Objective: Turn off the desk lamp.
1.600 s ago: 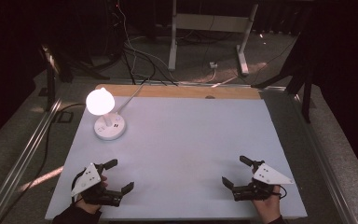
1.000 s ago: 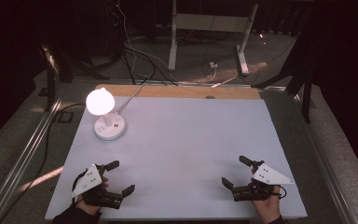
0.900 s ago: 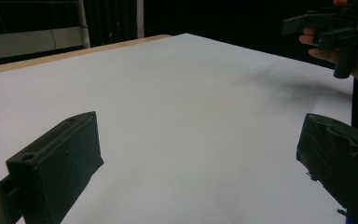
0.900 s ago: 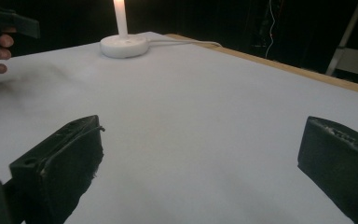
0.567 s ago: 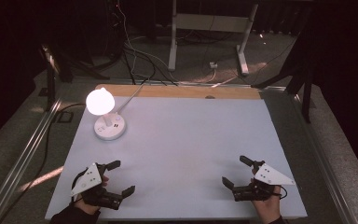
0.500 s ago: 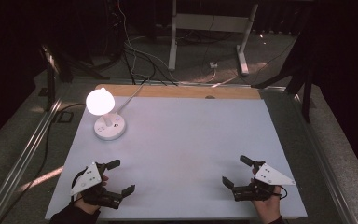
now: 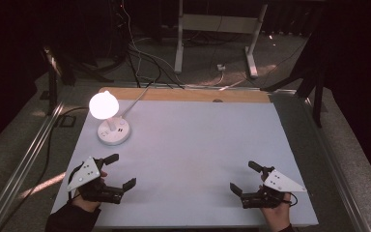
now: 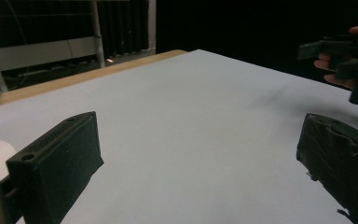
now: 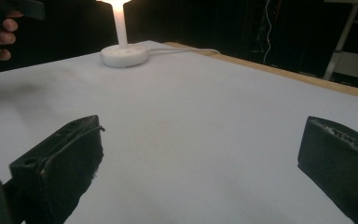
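Note:
My left gripper (image 7: 121, 170) rests low over the near left corner of the white table (image 7: 198, 145), open, with nothing between its jaws. At the near right my right gripper (image 7: 244, 178) is open too and holds nothing. In the left gripper view the two black jaws stand wide apart over bare table (image 8: 191, 116), and the other hand with its gripper (image 8: 345, 60) shows at the far right. The right gripper view has its jaws spread over bare table (image 9: 205, 126), pointing toward the lamp (image 9: 121, 51).
A lit white desk lamp (image 7: 110, 121) with a round base stands at the table's far left, its cord running off the back edge. A wooden strip (image 7: 188, 94) borders the far side. Cables and a desk frame (image 7: 217, 34) lie on the floor beyond.

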Demonstrator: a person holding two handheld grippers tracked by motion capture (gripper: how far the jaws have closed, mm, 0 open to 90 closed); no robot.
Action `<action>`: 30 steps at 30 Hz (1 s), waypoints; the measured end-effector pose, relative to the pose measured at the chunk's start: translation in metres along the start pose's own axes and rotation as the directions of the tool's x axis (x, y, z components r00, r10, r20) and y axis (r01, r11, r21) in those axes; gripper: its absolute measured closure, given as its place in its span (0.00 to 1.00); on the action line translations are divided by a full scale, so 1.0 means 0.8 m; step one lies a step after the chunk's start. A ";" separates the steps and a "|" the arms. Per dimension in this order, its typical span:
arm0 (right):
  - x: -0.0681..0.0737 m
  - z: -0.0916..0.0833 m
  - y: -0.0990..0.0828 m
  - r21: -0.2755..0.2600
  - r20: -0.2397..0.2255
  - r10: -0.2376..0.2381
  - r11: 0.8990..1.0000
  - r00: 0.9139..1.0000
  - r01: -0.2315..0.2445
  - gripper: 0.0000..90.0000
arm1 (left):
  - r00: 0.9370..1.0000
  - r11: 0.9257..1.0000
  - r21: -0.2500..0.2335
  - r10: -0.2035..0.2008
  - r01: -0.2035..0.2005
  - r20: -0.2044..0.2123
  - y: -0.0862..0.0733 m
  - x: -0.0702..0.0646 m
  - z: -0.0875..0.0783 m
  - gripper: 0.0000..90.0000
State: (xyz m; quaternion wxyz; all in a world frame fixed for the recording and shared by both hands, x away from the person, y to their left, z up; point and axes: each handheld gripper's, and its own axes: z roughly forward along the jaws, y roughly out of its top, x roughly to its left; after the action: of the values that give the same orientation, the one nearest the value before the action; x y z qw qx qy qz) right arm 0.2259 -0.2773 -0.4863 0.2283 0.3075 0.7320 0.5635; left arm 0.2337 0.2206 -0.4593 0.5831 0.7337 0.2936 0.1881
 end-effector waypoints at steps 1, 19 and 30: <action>0.000 0.000 0.000 0.000 0.000 0.000 1.000 1.000 0.000 0.00 | 1.000 1.000 0.000 0.001 -0.001 -0.012 0.003 0.002 0.001 0.01; 0.001 0.001 0.000 0.001 -0.010 0.006 1.000 1.000 -0.006 0.00 | 0.978 0.997 0.027 -0.063 0.070 -0.200 0.020 0.049 0.020 0.01; 0.001 0.001 0.000 0.000 -0.013 0.007 1.000 1.000 -0.007 0.00 | 0.940 0.990 0.032 -0.123 0.140 -0.320 0.019 0.077 0.037 0.01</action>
State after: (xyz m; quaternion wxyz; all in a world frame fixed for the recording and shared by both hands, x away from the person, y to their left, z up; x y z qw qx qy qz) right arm 0.2263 -0.2762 -0.4864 0.2217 0.3065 0.7323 0.5662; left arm 0.3014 0.2365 -0.4562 0.5194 0.6884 0.4369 0.2559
